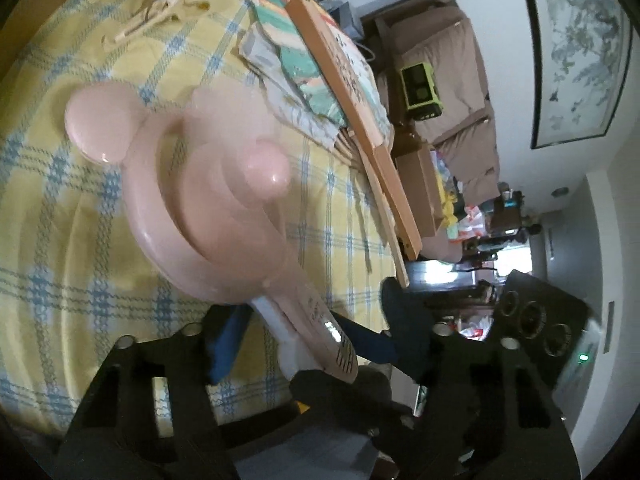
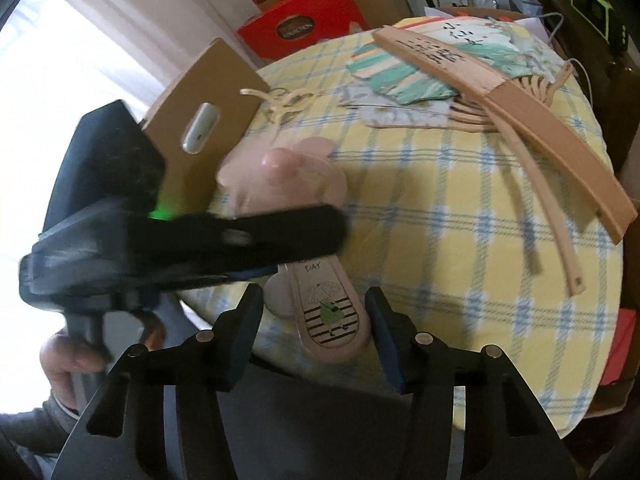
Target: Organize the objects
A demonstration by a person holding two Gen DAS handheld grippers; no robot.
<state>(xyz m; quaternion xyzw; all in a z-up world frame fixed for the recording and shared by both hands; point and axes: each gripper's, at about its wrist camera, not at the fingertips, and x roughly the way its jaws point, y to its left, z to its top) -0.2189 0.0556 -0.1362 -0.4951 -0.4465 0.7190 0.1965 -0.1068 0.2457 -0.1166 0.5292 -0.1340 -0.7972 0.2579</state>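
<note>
A pink hand-held fan (image 1: 208,200) with round ears lies on the yellow checked tablecloth (image 1: 60,240), its handle (image 2: 332,312) sticking out past the table's edge. My left gripper (image 1: 312,312) has the handle between its fingers; cloth shows between the left pad (image 1: 224,344) and the handle, so it stands open. In the right wrist view the left gripper (image 2: 288,252) crosses the fan's neck from the left. My right gripper (image 2: 312,300) flanks the handle's end closely on both sides; whether its pads press on it I cannot tell.
Wooden folding fans (image 2: 500,92) lie spread at the table's far side, with cream clips (image 2: 284,100) near them. A cardboard box (image 2: 200,120) stands against the table's left edge, with red boxes (image 2: 304,24) behind. A hand (image 2: 68,356) holds the left gripper's grip.
</note>
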